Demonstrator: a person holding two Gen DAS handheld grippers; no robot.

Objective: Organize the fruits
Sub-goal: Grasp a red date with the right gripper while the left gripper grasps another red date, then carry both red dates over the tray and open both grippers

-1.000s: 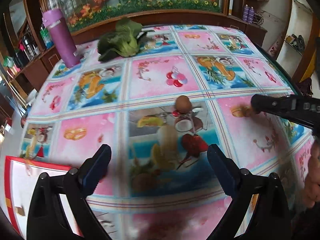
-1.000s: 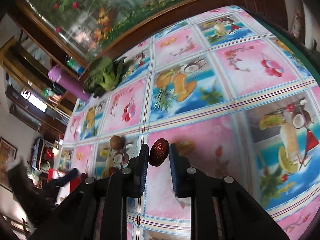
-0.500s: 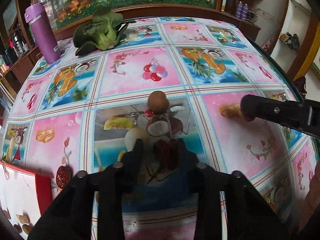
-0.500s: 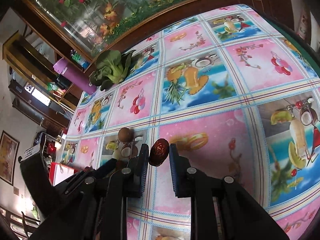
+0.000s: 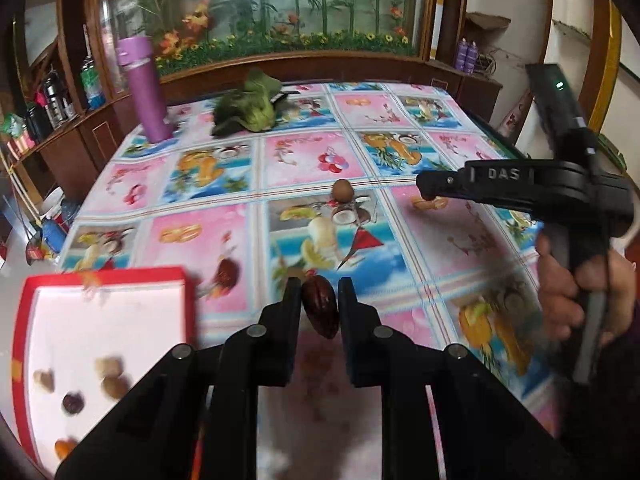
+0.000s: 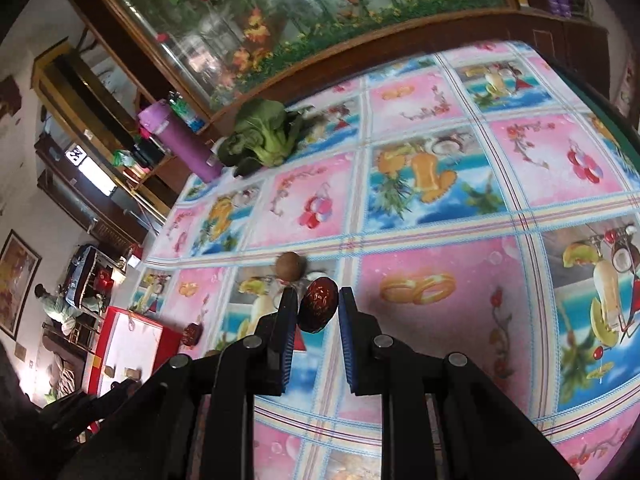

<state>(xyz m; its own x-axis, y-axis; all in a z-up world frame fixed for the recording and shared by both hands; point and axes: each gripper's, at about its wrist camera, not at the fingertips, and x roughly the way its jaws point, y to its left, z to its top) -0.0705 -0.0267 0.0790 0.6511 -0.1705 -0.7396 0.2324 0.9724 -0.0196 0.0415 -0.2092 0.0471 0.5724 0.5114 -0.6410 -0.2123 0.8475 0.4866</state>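
Glossy printed plastic tablecloth [image 6: 460, 280]; wrinkled shiny red date [image 5: 320, 306]; matt black gripper fingers [image 5: 290, 304]

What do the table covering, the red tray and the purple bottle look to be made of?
The table covering looks like glossy printed plastic or oilcloth: it shows sheen and lies flat. The red tray has a matte white floor and thin red walls, perhaps cardboard or plastic; blur leaves it open. The purple bottle looks like smooth coated metal or plastic, with a paler band near its top.

Both grippers clamped, each pinching a small item

The left gripper [image 5: 319, 300] has its jaws drawn close on a dark red date [image 5: 320, 307]. The right gripper [image 6: 319, 307] likewise pinches a date [image 6: 317, 304]; a hand [image 5: 576, 292] grips its handle.
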